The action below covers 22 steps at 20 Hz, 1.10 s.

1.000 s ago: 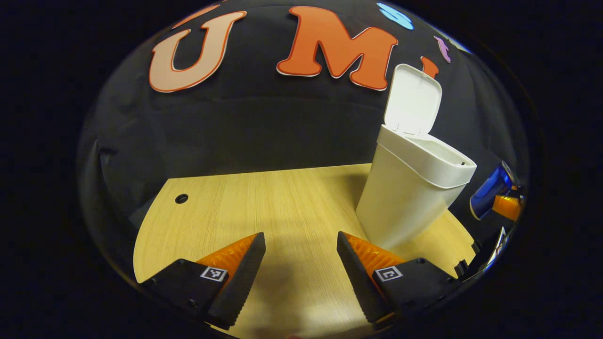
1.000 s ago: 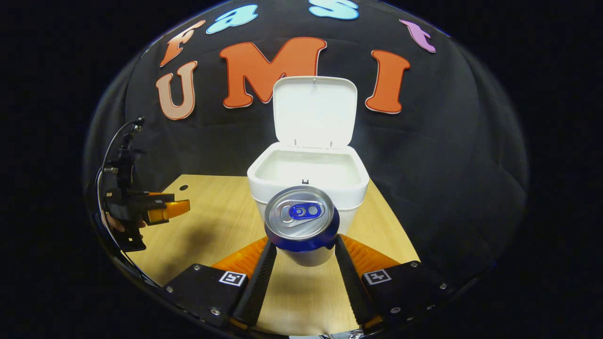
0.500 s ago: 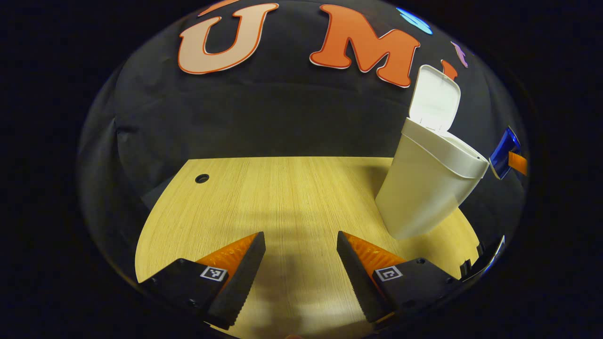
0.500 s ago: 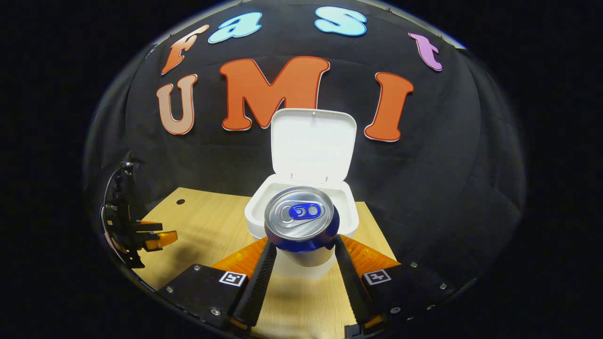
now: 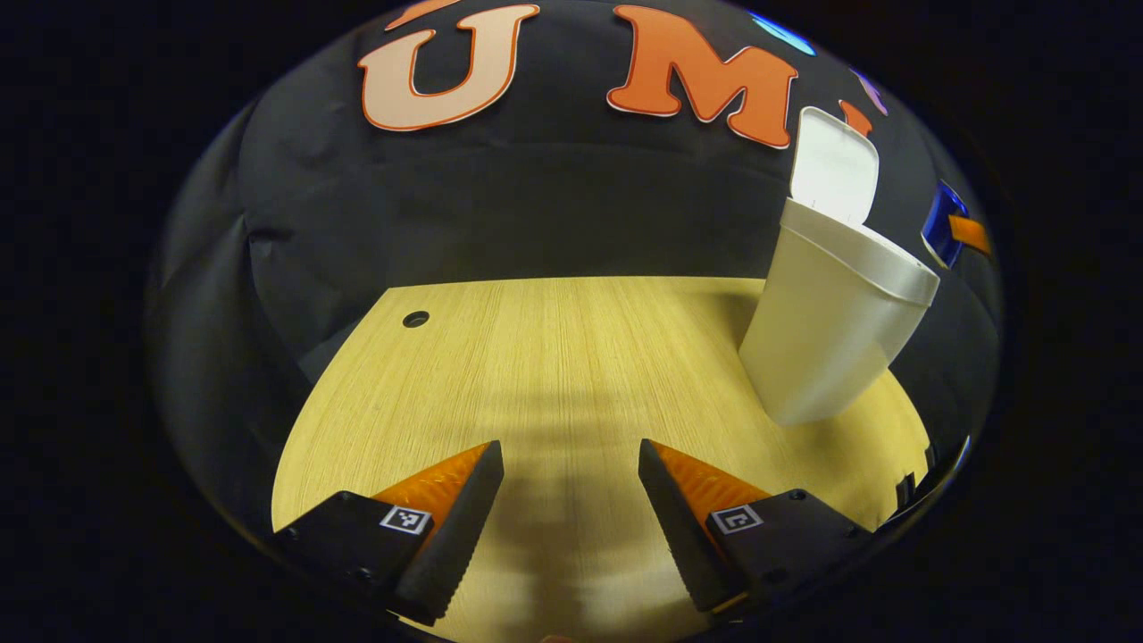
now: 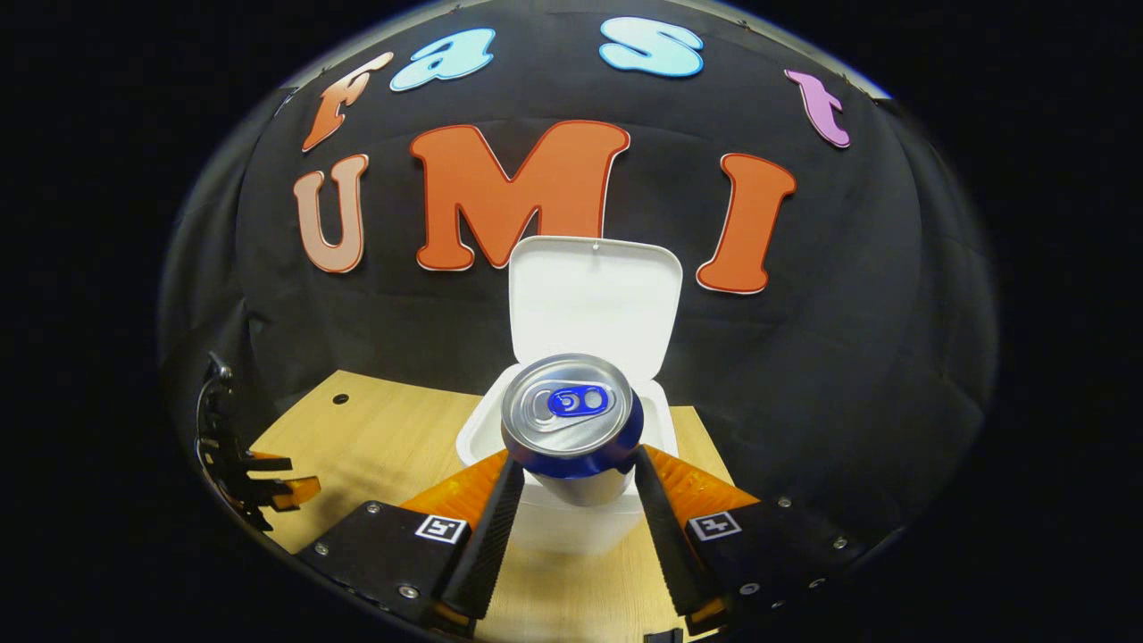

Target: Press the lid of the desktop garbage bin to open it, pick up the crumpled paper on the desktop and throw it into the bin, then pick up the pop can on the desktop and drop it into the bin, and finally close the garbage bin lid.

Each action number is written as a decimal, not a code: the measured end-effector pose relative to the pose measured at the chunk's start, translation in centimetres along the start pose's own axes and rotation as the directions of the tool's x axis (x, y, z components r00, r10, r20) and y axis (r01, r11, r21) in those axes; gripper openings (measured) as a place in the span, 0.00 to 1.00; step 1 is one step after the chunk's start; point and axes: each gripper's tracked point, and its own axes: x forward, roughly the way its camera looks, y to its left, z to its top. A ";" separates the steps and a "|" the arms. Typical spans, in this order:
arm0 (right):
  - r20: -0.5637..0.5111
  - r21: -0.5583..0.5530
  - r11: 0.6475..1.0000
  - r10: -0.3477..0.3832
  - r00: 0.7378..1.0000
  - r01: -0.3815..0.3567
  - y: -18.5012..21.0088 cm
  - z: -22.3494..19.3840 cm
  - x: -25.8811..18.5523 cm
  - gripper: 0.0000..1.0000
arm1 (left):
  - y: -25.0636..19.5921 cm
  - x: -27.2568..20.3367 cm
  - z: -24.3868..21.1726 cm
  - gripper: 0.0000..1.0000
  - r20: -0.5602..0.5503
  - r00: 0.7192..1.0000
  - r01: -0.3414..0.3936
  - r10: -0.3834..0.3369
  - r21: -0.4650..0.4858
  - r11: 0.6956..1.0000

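Note:
In the right gripper view my right gripper (image 6: 571,482) is shut on the blue pop can (image 6: 571,429), whose silver top faces the camera. The can hangs in front of and above the white garbage bin (image 6: 500,438); the bin's lid (image 6: 594,304) stands upright and open behind it. In the left gripper view my left gripper (image 5: 569,500) is open over the wooden desktop (image 5: 571,357) with nothing between its fingers. There the bin (image 5: 826,330) stands at the right, lid (image 5: 835,165) up, with the can (image 5: 942,228) held high beyond it. I cannot see into the bin.
The left gripper (image 6: 259,482) sits low at the desktop's left edge in the right gripper view. A small round hole (image 5: 415,319) marks the desktop's far left corner. Black cloth walls close the booth behind and beside the desk.
The right gripper has risen with the can and moved closer over the bin's opening. The left gripper has drawn back and away from the bin, staying open.

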 end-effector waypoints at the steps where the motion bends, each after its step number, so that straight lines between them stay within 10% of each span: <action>1: 0.007 0.000 1.000 0.006 1.000 -0.006 0.1 0.3 0.2 0.76 | 0.2 -0.2 -0.5 0.99 -0.004 1.000 -0.010 0.010 -0.003 1.000; 22: 0.010 -0.014 0.999 0.049 0.999 -0.049 -2.2 -0.2 7.7 0.76 | 2.3 -0.1 -2.4 0.98 -0.030 0.984 -0.172 0.175 0.100 0.980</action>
